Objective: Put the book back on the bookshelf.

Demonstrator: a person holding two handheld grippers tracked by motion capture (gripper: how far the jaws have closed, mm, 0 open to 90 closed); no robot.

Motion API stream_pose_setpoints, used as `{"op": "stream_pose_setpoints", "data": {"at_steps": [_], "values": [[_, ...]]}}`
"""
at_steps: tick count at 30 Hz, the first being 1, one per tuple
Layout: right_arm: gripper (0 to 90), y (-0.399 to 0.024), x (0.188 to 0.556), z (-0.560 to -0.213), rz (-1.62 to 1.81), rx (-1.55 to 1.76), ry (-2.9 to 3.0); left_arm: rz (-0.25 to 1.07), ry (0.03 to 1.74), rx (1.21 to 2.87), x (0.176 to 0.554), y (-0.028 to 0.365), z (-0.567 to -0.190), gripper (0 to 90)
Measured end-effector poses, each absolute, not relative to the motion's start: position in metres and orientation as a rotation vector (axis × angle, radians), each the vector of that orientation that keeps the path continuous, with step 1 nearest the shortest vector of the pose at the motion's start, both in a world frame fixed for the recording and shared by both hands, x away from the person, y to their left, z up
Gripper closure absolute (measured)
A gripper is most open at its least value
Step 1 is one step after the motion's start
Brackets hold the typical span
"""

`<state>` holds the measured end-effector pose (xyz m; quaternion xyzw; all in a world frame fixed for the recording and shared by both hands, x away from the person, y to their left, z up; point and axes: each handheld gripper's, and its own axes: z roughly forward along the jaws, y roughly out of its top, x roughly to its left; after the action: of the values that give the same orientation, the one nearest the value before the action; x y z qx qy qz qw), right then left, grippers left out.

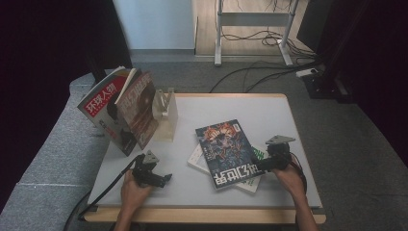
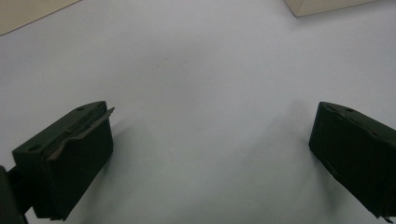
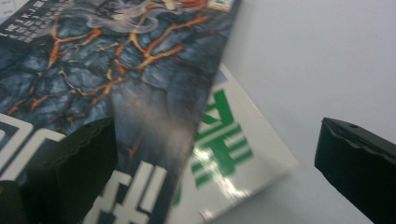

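The dark magazine (image 1: 226, 153) lies flat on the table (image 1: 269, 115), cover up, its title end toward the person. We take it as our landmark. Under it, poking out at its near and right edges, lies a white book with green lettering (image 1: 259, 155); in the right tool view the same white book (image 3: 233, 154) shows past the dark magazine's (image 3: 121, 84) edge.

The right tool (image 1: 263, 164) sits at the dark magazine's near right corner, just beside it. In its own view the right tool (image 3: 212, 163) has its jaws spread wide: one jaw hangs over the magazine's cover, the other over bare table beyond the white book, so the edges of both lie between them. Nothing is gripped. We cannot tell whether a jaw touches the cover.

The left tool (image 1: 153, 179) rests well to the left of the dark magazine, near the table's front edge. In its own view the left tool (image 2: 210, 149) also stands wide open, over bare table.

Farther left and behind the dark magazine, two magazines (image 1: 120, 106) lean against a clear stand (image 1: 166, 113).
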<state>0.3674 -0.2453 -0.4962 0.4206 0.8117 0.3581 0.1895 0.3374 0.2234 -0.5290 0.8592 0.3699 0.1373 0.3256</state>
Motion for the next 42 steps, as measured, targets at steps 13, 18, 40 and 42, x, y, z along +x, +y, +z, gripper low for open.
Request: {"op": "stream_pose_setpoints", "data": {"at_steps": [13, 18, 40, 42], "values": [[0.0, -0.207, 0.392, -0.512, 1.023, 1.165, 2.41, 0.36, 0.97, 2.252, 0.337, 0.223, -0.529, 0.0], [2.9, -0.206, 0.39, -0.513, 1.07, 1.139, 2.448, 0.36, 0.97, 2.252, 0.337, 0.223, -0.529, 0.0], [0.0, -0.193, 0.374, -0.515, 1.095, 1.046, 2.492, 0.359, 0.971, 2.257, 0.338, 0.223, -0.529, 0.0], [0.0, -0.191, 0.371, -0.515, 1.097, 1.039, 2.493, 0.359, 0.973, 2.258, 0.338, 0.222, -0.529, 0.0]]}}
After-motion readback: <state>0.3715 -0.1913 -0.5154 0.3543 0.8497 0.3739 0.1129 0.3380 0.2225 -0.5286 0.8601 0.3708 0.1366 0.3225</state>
